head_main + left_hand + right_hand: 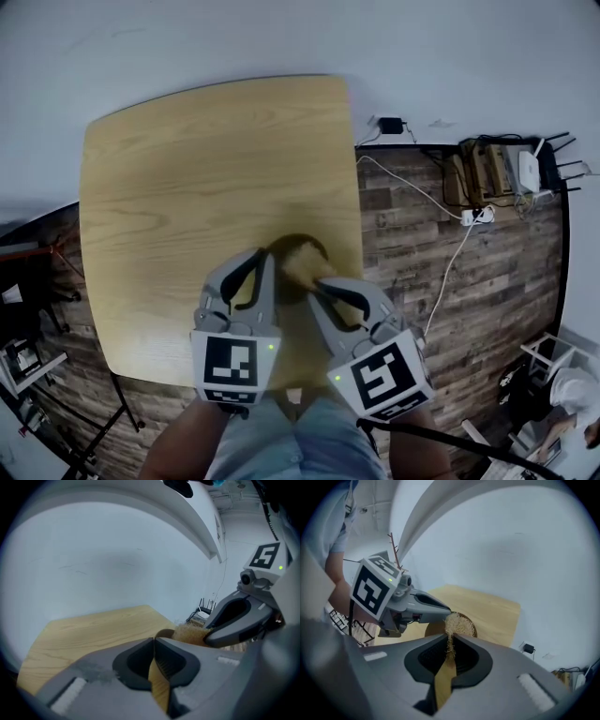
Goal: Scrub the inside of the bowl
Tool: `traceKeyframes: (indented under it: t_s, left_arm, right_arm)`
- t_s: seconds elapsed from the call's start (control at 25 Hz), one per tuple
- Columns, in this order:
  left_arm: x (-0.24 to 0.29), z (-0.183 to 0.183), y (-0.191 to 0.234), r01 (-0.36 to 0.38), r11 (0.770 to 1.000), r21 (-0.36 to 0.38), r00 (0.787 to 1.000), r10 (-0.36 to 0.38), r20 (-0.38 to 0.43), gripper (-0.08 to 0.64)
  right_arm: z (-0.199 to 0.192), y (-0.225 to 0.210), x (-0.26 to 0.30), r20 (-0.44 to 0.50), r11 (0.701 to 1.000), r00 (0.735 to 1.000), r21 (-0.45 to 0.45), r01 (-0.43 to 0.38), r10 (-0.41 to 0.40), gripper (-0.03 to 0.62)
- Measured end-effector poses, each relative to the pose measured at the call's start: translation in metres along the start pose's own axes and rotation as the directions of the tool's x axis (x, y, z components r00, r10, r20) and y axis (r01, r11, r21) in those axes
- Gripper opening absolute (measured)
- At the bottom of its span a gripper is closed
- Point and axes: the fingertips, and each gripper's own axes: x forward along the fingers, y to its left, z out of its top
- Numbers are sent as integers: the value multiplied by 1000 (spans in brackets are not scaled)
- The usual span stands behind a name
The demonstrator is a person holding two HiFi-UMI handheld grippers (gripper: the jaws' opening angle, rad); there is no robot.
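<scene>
Your head camera looks steeply down on the table (187, 187), with the left gripper (264, 255) and right gripper (321, 286) low in frame. Your gripper views sit close and face across each other, sharing the bowl (436, 629) and scrubber (457, 623) near mid-frame.

Your brown wooden bowl (296, 242) sits upright on the desk (187, 187), near-right. The tan, fibrous scrubber (457, 623) lies inside it, pinched in your right tool (450, 637).

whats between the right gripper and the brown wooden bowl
A tan fibrous scrub pad: the right gripper pinches it, and it sits over the brown wooden bowl, clearest in the right gripper view.
</scene>
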Motion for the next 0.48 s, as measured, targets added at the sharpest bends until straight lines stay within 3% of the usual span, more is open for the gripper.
traceKeyframes:
  t_s: [0.12, 0.2, 0.36, 0.48]
  left_arm:
    - [-1, 2, -5, 14, 1000, 6, 1000, -14, -1, 31]
    - [-3, 2, -8, 17, 999, -29, 1000, -17, 1, 32]
    - [-3, 6, -7, 22, 1000, -21, 1000, -21, 23, 31]
    - [-2, 8, -6, 20, 1000, -1, 999, -19, 38, 31]
  right_arm:
    - [-6, -7, 8, -25, 998, 999, -64, 20, -22, 26]
    - [-9, -8, 15, -39, 997, 999, -67, 22, -25, 26]
    - [-15, -7, 27, -72, 1000, 997, -9, 9, -10, 26]
    - [-17, 0, 30, -80, 997, 996, 66, -39, 45, 25]
